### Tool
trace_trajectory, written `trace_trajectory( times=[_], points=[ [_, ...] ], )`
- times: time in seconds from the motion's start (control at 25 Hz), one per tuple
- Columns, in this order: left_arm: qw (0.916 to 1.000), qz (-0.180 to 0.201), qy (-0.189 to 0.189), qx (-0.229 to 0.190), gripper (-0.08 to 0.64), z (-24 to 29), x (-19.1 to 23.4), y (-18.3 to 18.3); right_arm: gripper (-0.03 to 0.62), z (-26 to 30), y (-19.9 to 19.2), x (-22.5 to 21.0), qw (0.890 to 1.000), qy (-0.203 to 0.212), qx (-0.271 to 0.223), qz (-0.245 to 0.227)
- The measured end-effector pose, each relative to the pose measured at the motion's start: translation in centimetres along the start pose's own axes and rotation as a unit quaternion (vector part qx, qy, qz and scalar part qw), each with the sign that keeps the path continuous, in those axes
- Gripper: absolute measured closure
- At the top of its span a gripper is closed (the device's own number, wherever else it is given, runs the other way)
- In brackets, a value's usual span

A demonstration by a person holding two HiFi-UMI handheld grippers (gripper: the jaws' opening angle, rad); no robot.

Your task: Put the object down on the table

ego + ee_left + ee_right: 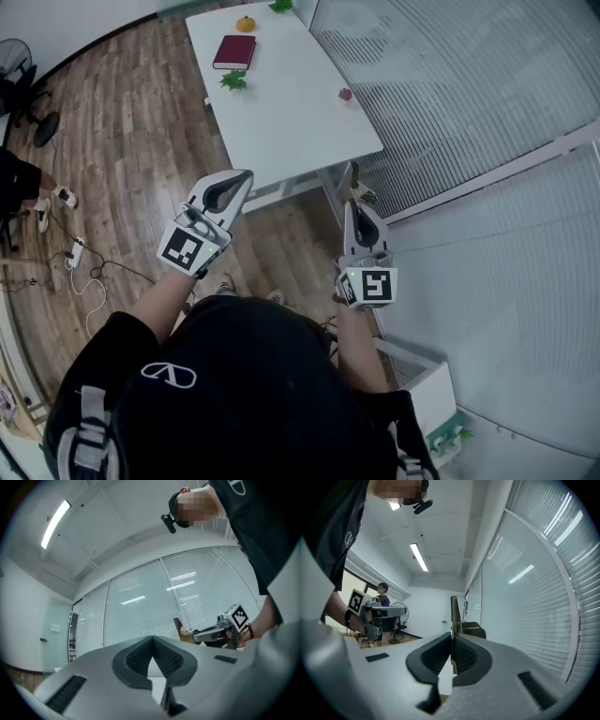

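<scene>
My right gripper (354,204) is shut on a thin brown flat piece (350,180) that sticks out edge-on past its tips. It hangs level just off the near right corner of the white table (300,122). In the right gripper view the piece (454,613) stands upright out of the closed jaws of my right gripper (451,637). My left gripper (232,190) hovers in front of the table's near edge, shut with nothing in it. In its own view my left gripper's (152,640) pads meet at a point. That view also has the right gripper (206,633) with the piece (179,627).
On the table lie a dark red book (234,52), an orange fruit (246,23), green leaf sprigs (232,81) and a small red thing (345,94). A glass wall with blinds (469,94) runs along the right. A fan (19,56) and floor cables (77,253) are at the left.
</scene>
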State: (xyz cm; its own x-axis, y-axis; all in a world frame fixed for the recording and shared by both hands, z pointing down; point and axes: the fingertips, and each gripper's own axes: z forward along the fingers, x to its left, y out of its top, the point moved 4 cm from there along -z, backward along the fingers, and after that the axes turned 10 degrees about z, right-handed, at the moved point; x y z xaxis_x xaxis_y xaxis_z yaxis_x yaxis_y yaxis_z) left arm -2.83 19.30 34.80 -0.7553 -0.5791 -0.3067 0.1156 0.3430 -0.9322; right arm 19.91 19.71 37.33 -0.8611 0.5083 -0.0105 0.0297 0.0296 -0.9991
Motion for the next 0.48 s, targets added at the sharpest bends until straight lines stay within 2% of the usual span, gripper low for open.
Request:
trace_trajectory(
  times=[0.24,0.48],
  points=[
    [0.9998,-0.004,0.000,0.017,0.555,1.5,-1.0,-0.8,0.586,0.5,0.2,-1.5,1.000,0.017,-0.005,0.009],
    [0.9995,-0.001,0.017,0.028,0.555,3.0,-1.7,-1.1,0.586,1.3,-0.3,-3.7,0.999,0.040,-0.003,0.030]
  ],
)
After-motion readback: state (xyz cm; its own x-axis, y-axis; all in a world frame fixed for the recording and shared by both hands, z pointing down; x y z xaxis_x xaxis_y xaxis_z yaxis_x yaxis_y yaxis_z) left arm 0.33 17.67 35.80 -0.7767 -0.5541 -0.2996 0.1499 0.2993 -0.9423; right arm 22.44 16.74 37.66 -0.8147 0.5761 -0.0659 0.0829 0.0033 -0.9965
